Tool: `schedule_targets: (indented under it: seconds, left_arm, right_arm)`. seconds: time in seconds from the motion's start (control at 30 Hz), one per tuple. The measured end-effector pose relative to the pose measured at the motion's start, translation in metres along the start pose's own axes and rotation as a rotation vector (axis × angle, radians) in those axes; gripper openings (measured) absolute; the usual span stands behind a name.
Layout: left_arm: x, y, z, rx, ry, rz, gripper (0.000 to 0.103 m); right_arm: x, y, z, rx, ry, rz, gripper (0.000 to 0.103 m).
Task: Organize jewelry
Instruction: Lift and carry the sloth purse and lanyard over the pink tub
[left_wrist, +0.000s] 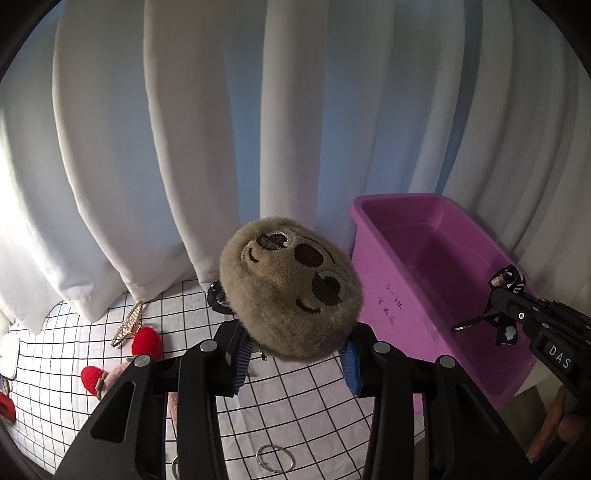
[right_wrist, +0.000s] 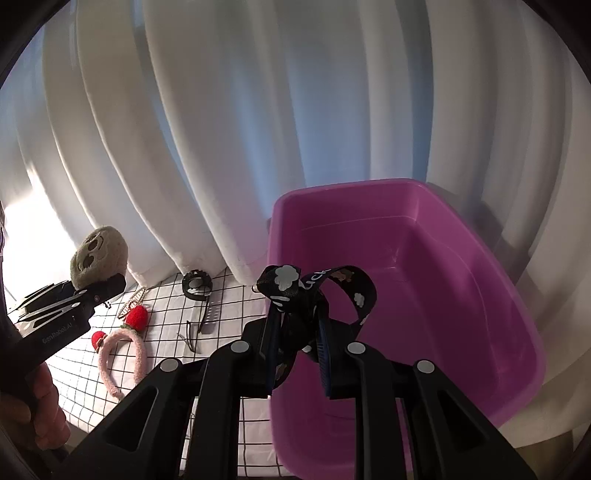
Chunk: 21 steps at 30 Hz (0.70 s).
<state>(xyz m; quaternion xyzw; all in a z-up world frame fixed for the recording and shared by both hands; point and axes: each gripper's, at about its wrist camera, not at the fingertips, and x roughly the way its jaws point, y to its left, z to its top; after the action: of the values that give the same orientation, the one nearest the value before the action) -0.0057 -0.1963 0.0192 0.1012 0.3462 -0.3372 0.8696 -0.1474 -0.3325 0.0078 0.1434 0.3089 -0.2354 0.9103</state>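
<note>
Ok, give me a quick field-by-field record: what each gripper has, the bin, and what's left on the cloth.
left gripper: shut on plush toy, held above the checked cloth
right gripper: shut on black ribbon clip, held over the bin
purple bin: open, nothing visible inside
on cloth: strawberry headband, black watch, glasses, gold hair clip, metal ring

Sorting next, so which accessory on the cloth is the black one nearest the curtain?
The round black bracelet, beside the curtain hem; the strawberry headband lies nearer.
</note>
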Motion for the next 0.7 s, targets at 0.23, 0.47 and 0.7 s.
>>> schedule_targets:
  seconds: [0.23, 0.47, 0.7]
  left_arm:
    - [0.025, -0.054, 0.027, 0.067, 0.002, -0.082, 0.039]
    - [0.049, -0.101, 0.042, 0.13, 0.022, -0.15, 0.039]
    - [0.074, -0.141, 0.047, 0.164, 0.073, -0.198, 0.039]
  right_arm:
    - [-0.004, -0.044, 0.006, 0.061, -0.012, -0.047, 0.018]
    - [0.003, -0.076, 0.001, 0.113, 0.009, -0.071, 0.018]
    - [0.017, -0.097, -0.01, 0.148, 0.049, -0.077, 0.018]
